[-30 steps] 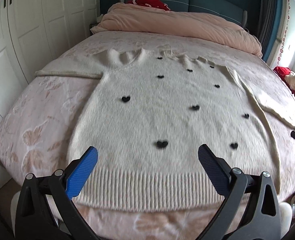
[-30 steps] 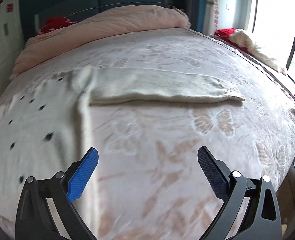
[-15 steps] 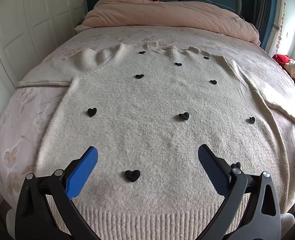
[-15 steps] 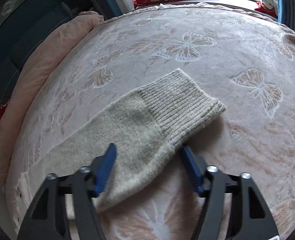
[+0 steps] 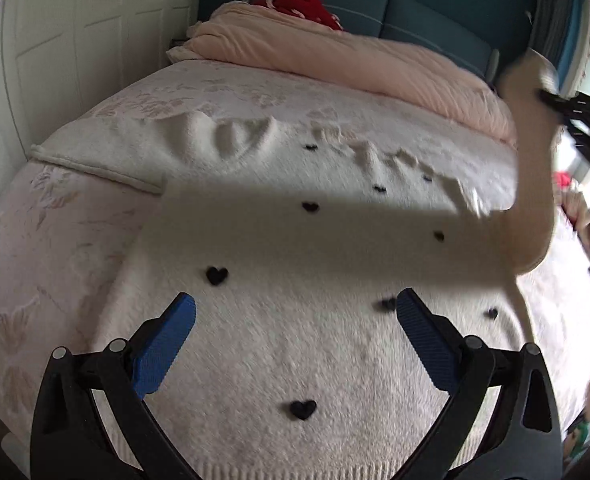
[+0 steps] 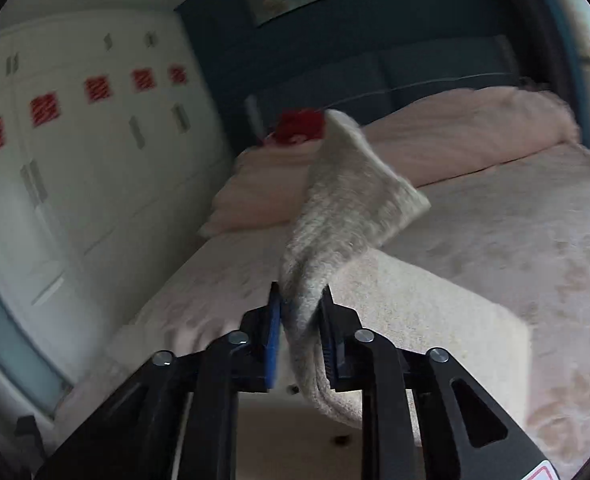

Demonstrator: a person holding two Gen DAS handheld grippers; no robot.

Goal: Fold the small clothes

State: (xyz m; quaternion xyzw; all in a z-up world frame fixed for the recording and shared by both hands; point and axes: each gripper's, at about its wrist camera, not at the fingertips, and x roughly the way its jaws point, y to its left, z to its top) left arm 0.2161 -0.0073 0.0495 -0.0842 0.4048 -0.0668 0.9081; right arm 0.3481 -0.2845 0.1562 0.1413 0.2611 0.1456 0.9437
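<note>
One sleeve (image 6: 347,208) was pinched up in the right hand-held gripper (image 6: 301,308), the left hand-held gripper (image 5: 295,320) gaped wide over the sweater (image 5: 295,248); next, I reckoned, lay it across the chest.

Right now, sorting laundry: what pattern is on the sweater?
Cream sweater with small black hearts; left wrist view.

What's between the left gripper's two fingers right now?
Nothing gripped: the left gripper hangs open over the sweater, with only knit between its fingers, in the left wrist view.

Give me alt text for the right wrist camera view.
The right gripper is shut on the cream sweater sleeve, lifted above a pink bed. White wardrobe doors stand left; the picture is motion-blurred.
</note>
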